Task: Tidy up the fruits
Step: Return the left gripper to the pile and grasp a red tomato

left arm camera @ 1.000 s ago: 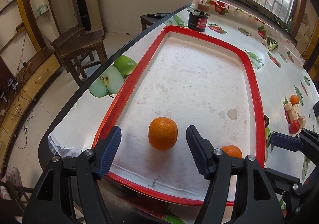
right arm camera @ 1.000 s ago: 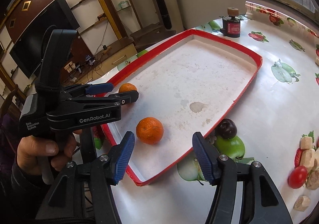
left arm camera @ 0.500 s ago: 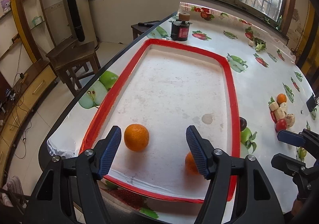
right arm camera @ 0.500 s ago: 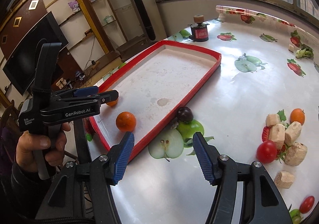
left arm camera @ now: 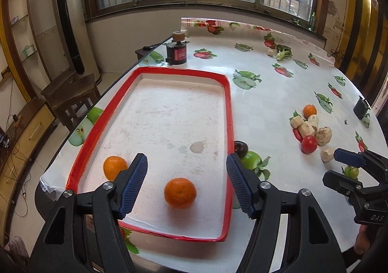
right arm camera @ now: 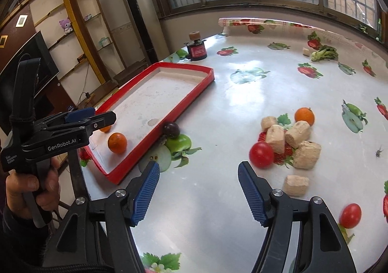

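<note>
While I hold both grippers above the bench [left arm camera: 266,108], the left gripper [left arm camera: 186,184] has its fingers [left arm camera: 135,183] spread apart and gripping nothing. In the left wrist view, the red tray [left arm camera: 229,112] fills the centre-left of the frame. One orange [left arm camera: 114,167] lies in the tray's lower left corner, partly hidden behind the left finger. A second orange [left arm camera: 180,192] lies lower centre, inside the tray, between the two fingers in the frame but not touched by them. A dark plum [left arm camera: 240,148] sits on the bench just outside the tray's right rim. A jar [left arm camera: 176,51] stands beyond the tray's far end, upper centre.

In the right wrist view, the tray occupies the left of the frame and the plum [right arm camera: 171,129] touches or nearly touches its rim. The right gripper [right arm camera: 198,190] at lower centre has its fingers [right arm camera: 252,193] wide apart and empty, over bare bench. To the right of centre lie a red tomato [right arm camera: 261,154], several beige chunks [right arm camera: 306,154] and a third orange [right arm camera: 304,116], clustered together. A smaller tomato [right arm camera: 350,215] lies at lower right.
</note>
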The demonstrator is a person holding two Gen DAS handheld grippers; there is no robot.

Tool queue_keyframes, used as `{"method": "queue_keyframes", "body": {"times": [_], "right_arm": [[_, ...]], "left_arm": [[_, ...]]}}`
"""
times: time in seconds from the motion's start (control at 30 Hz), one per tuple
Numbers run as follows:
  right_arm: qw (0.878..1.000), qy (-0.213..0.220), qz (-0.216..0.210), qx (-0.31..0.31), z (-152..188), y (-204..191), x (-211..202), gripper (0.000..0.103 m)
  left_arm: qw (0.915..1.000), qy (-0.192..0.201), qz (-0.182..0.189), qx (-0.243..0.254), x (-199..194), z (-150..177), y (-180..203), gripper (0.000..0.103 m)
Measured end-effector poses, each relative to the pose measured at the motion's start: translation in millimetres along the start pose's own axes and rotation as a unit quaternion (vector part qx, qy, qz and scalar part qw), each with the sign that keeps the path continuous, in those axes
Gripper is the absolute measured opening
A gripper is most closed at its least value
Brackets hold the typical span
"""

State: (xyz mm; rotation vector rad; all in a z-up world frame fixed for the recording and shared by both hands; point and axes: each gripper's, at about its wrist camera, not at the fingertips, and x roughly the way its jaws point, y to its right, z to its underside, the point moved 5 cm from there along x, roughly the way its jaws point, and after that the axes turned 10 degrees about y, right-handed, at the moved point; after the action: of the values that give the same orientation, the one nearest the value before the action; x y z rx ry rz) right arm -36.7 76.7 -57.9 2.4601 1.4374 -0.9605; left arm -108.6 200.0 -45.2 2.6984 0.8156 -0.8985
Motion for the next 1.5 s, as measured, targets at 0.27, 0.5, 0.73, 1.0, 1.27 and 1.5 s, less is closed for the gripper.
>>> {"method": "queue_keyframes", "body": {"times": [0.27, 0.5, 0.73, 1.0, 1.27, 1.5], "right_arm": [[0.998, 0.015, 0.053, 0.028, 19, 41, -38, 0.069], [0.993, 0.032, 0.1, 0.046, 29, 72, -68, 0.07], [0.988, 0.038, 0.131, 0.065, 41, 98, -86, 0.07], [0.985, 0.037, 0.151, 0.074, 48, 114, -90, 0.07], [0.981, 0.022, 0.174, 0.086, 44, 137, -79, 0.069], [0.977, 0.007, 0.183, 0.112, 42, 159, -64, 0.066]], "left_arm": [[0.9993, -0.004, 0.032, 0.018, -4, 6, 35, 0.067], [0.9976, -0.011, 0.058, 0.036, -7, 12, 61, 0.067], [0.9956, -0.019, 0.079, 0.046, -5, 14, 83, 0.067], [0.9922, -0.027, 0.106, 0.06, 2, 8, 116, 0.067], [0.9871, -0.051, 0.137, 0.066, 30, -1, 151, 0.067], [0.9824, -0.078, 0.155, 0.071, 61, 1, 177, 0.067]]}}
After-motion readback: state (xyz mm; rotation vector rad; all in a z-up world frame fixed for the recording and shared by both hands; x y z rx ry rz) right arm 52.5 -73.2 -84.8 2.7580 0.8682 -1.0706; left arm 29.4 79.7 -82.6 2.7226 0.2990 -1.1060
